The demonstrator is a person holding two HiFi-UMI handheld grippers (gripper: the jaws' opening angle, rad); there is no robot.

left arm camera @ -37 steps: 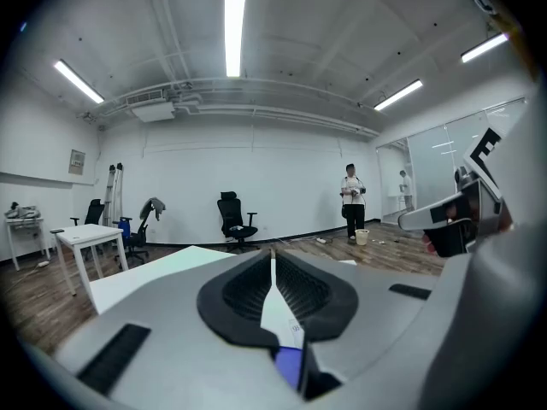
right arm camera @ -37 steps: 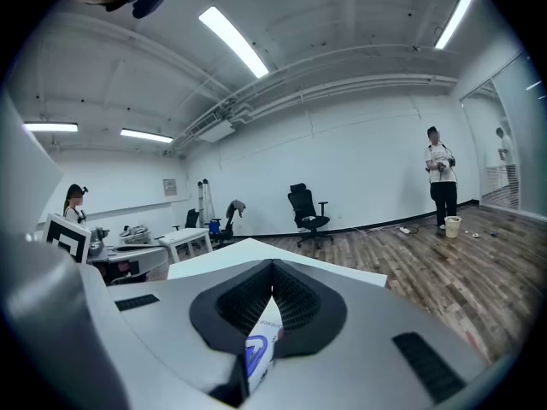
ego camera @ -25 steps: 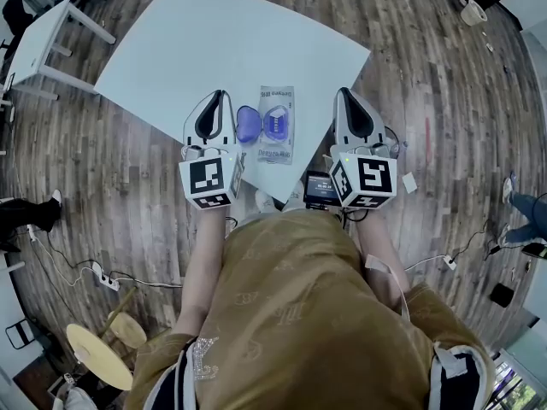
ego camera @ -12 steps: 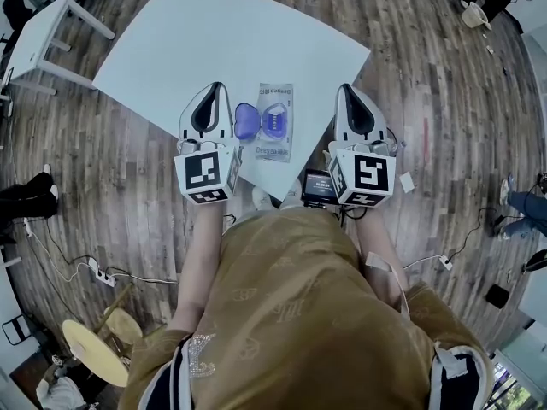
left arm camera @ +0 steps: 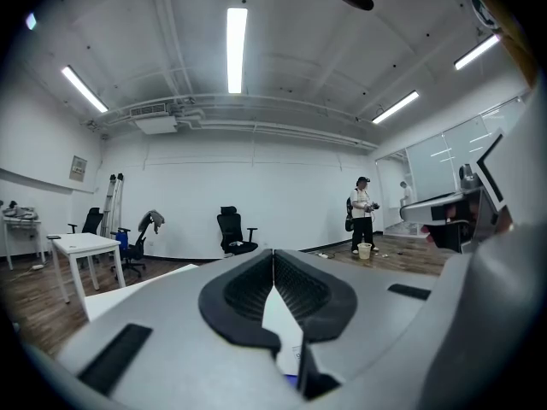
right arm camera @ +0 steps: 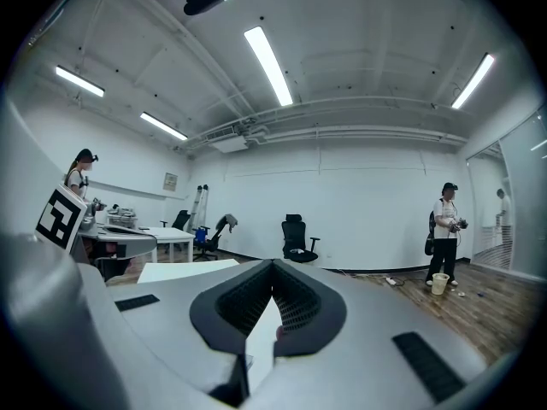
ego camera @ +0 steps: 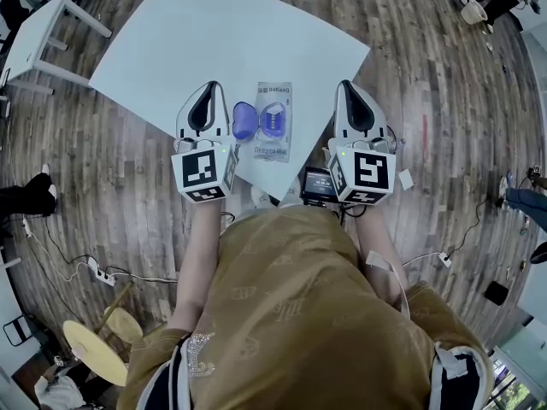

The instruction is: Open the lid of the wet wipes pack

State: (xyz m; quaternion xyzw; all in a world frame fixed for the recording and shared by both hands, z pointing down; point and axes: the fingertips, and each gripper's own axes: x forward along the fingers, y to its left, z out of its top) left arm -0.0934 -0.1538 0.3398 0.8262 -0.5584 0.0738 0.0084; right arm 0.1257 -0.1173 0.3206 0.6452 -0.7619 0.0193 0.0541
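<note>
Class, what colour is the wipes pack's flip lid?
The rounded plastic flip lid is purple-blue, clearest in the head view.

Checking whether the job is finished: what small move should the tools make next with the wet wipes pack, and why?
Probably just draw both back: the purple lid already lies flipped open at the left side of the wet wipes pack, and the left tool and right tool hang shut and empty either side of it.

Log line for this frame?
lid: open, left of pack | wipes pack: flat on table | left tongs: shut, empty | right tongs: shut, empty
</note>
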